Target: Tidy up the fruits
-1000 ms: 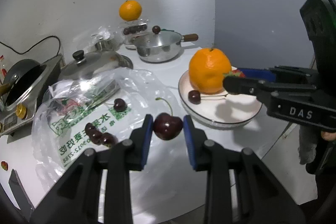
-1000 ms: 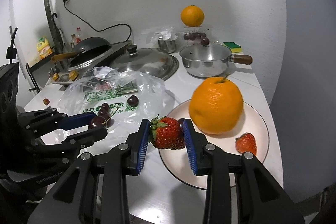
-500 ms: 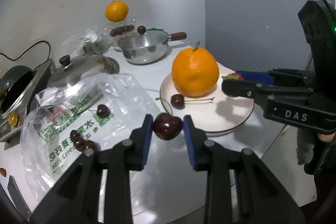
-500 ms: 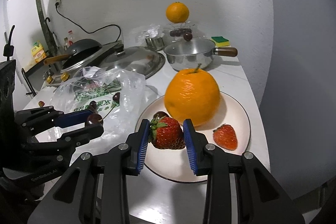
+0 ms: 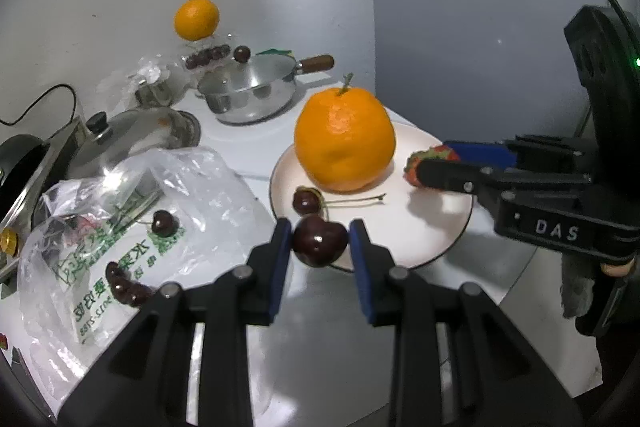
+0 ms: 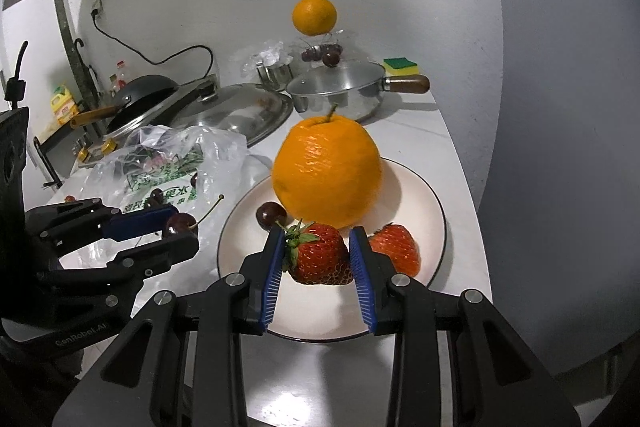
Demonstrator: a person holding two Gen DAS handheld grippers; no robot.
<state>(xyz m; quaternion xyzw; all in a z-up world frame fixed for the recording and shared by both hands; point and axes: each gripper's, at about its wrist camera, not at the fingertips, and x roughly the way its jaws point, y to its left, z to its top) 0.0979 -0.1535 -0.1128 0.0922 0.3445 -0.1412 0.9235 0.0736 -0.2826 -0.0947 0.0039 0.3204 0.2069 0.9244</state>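
My left gripper [image 5: 319,241] is shut on a dark cherry [image 5: 320,242] and holds it at the near left rim of the white plate [image 5: 432,239]. My right gripper [image 6: 318,255] is shut on a red strawberry [image 6: 320,259] above the plate [image 6: 432,211]. On the plate sit a large orange [image 6: 326,171], a cherry [image 6: 270,215] with a stem and a second strawberry [image 6: 396,247]. The left gripper with its cherry [image 6: 180,223] shows at the left of the right wrist view; the right gripper's strawberry [image 5: 416,163] shows at the right of the left wrist view.
A clear plastic bag [image 5: 120,227] with several loose cherries lies left of the plate. Behind stand a steel saucepan [image 5: 252,95], a pot lid [image 5: 132,139], a wok on a stove [image 6: 136,103], a second orange [image 5: 196,19] on a container of cherries and a sponge [image 6: 401,66]. The counter edge runs just right of the plate.
Both grippers have moved closer to the plate, still holding their fruit. The cherry is now at the plate's rim and the strawberry is over the plate.
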